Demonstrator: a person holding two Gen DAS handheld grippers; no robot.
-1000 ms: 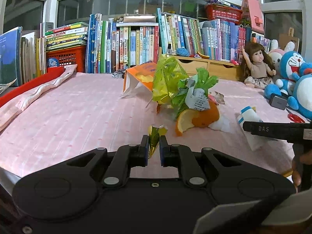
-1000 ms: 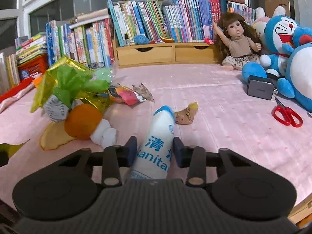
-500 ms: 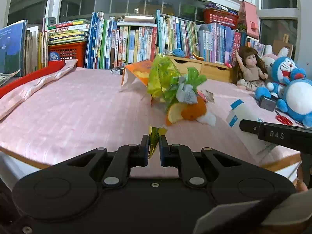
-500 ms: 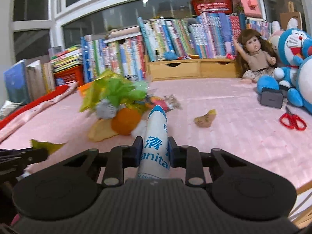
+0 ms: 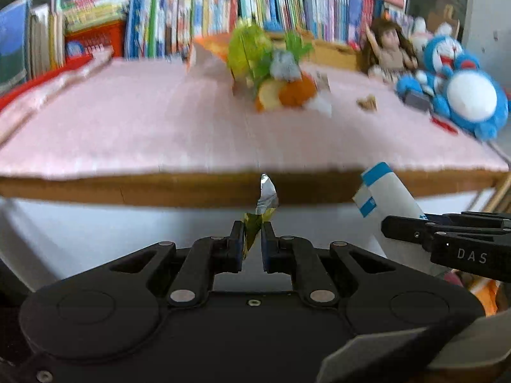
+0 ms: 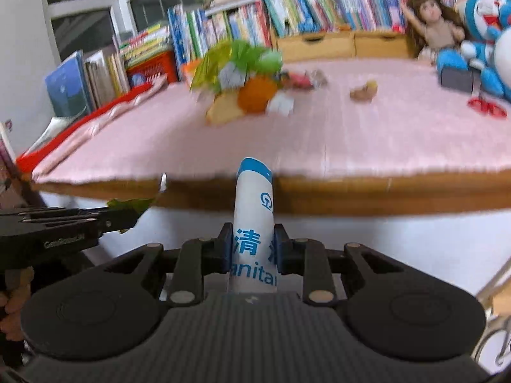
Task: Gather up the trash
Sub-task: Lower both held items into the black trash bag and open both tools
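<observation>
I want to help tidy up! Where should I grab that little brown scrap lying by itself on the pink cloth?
Take the brown scrap across its narrow middle, coming straight down from above. It looks low and lumpy on the pink cloth, with bare cloth all around, so nothing blocks you. It is blurred, so its exact shape is unclear.

Both cams sit low, just off the bench's near edge [image 5: 191,188], facing across it to the book row [image 5: 255,6] along the far edge. Left wrist view catches the right gripper [image 5: 392,226] at its right side; right wrist view catches the left gripper [image 6: 121,215] at its left. Shared: pink cloth [image 6: 367,134], trash pile [image 6: 242,76], toys at far right corner [image 5: 463,95].
</observation>
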